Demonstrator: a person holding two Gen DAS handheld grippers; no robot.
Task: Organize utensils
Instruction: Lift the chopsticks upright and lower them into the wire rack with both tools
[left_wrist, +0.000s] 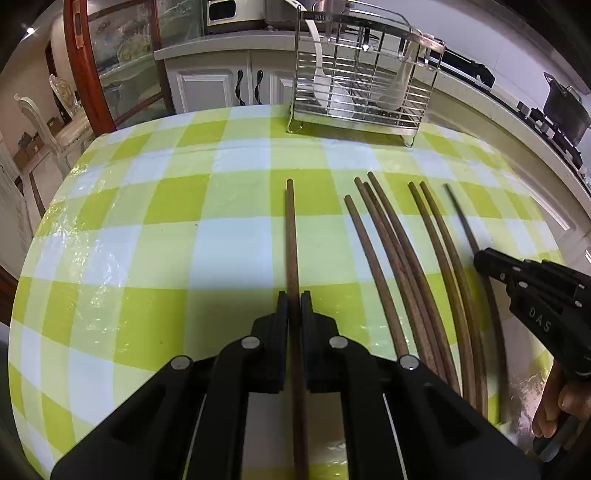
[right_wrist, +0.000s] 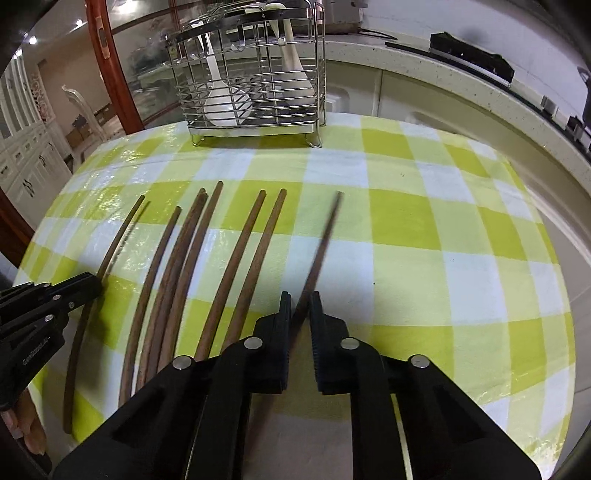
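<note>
Lying between the closed fingers of the left gripper (left_wrist: 294, 301), one chopstick (left_wrist: 291, 236) is clamped; another chopstick (right_wrist: 322, 240) is straddled loosely by the parted right gripper (right_wrist: 300, 301).

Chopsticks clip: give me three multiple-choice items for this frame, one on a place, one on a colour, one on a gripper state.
1. Where does the wire utensil rack stand?
A. at the far edge of the table
B. on the floor
C. between the grippers

2. What colours is the tablecloth?
A. red and black
B. green and white checks
C. plain blue

3. What is the left gripper doing?
A. hanging wide open
B. holding a spoon
C. closed on a single chopstick

Key: 1 A, the rack sits beyond the chopstick tips at the far table edge. 2 B, checked squares show in both views. 3 C, one dark wooden stick runs between its fingers, with no gap visible on either side.
</note>
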